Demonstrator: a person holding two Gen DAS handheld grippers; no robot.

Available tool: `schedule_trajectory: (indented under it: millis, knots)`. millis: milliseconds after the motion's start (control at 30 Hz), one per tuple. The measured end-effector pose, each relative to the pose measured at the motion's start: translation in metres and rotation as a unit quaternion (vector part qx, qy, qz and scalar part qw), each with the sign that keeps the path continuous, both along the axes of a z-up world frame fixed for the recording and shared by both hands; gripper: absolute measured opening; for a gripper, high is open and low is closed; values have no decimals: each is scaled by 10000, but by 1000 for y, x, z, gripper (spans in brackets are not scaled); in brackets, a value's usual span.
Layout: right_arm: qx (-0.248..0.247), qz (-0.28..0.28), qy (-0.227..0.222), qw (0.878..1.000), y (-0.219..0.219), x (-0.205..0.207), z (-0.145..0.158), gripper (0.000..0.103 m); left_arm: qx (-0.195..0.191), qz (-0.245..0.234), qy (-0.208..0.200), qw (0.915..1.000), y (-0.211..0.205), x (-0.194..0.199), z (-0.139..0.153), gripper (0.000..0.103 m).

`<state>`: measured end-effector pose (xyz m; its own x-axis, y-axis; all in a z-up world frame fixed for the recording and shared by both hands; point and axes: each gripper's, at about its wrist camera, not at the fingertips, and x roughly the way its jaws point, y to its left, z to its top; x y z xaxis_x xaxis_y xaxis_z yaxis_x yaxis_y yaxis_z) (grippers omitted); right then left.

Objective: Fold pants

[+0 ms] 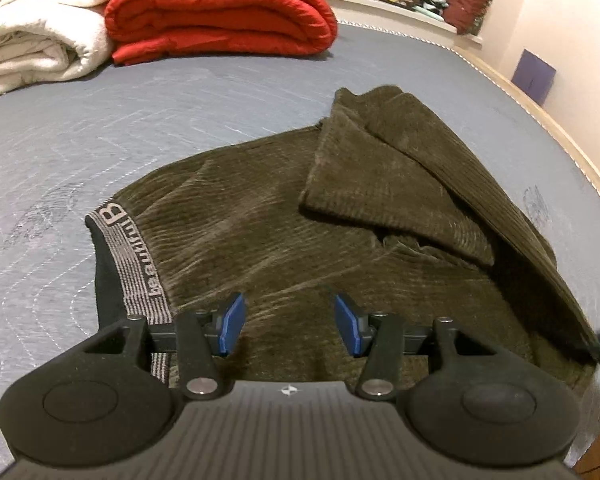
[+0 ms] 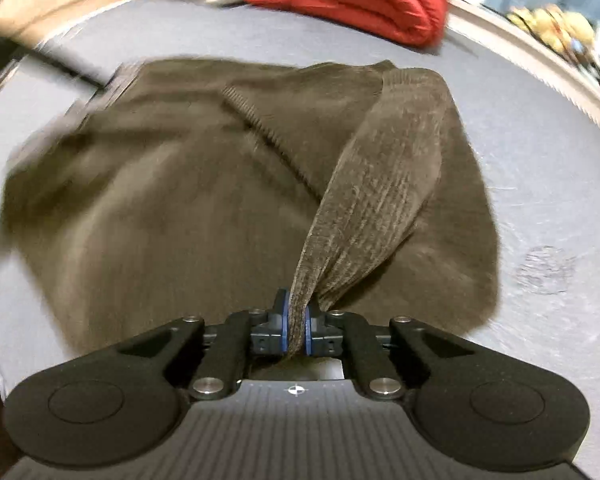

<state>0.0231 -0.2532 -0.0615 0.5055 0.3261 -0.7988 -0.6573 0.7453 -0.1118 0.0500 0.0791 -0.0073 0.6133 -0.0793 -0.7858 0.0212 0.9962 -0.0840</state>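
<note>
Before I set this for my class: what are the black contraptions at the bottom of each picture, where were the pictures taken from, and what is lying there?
Each is a hand-held gripper with a camera looking along its two blue-padded jaws. One picture comes from the left gripper, open and empty above the brown corduroy pants. The other comes from the right gripper, shut on a pinched fold of them. The pants lie on a grey quilted bed, beside a red blanket and a white blanket.
</note>
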Motion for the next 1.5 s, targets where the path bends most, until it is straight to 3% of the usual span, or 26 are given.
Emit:
schedule_trajectory:
  millis: [133, 267, 367, 467, 600, 633, 867, 1000, 1067, 1100, 1200, 1300, 1433, 1500]
  knots:
    - [40, 343, 344, 9988, -41, -44, -7, 7, 4, -34, 2, 10000, -2, -2, 1, 55]
    - [301, 129, 202, 9993, -51, -53, -2, 11, 17, -43, -25, 10000, -5, -3, 2, 62]
    - [517, -16, 13, 9987, -47, -46, 11, 22, 86, -81, -17, 9999, -9, -3, 0, 64]
    - [775, -256, -227, 9964, -39, -30, 22, 27, 144, -49, 33, 9999, -7, -2, -4, 64]
    - [1026, -791, -546, 9901, -30, -1, 32, 49, 174, 70, 87, 9998, 2, 1, -8, 65]
    - [1020, -1011, -614, 9877, -23, 10, 30, 49, 180, 95, 104, 9997, 3, 2, -8, 65]
    - [676, -1320, -964, 9842, 47, 64, 8, 50, 199, 184, 115, 9996, 10, 2, -6, 65]
    - [182, -1371, -1061, 9847, 72, 86, -11, 61, 191, 257, 106, 9994, 15, 0, -2, 65]
    - [-158, -1468, -1047, 9835, 80, 96, -21, 56, 186, 266, 92, 9994, 15, -1, 1, 65]
    - [-293, -1546, -1044, 9820, 81, 101, -26, 42, 189, 256, 79, 9995, 14, -1, 2, 65]
    - [-222, -1724, -945, 9802, 72, 106, -23, 16, 207, 222, 85, 9995, 12, -1, 1, 65]
    - [63, -1965, -1123, 9740, 48, 99, 1, 14, 211, 162, 84, 9996, 8, 1, -2, 65]
    - [512, -2406, -1362, 9597, -20, 71, 36, 13, 240, 38, 127, 9996, 2, 1, -10, 65]
    - [613, -2644, -1333, 9532, -62, 50, 43, 6, 280, -49, 116, 9995, -1, 1, -11, 65]
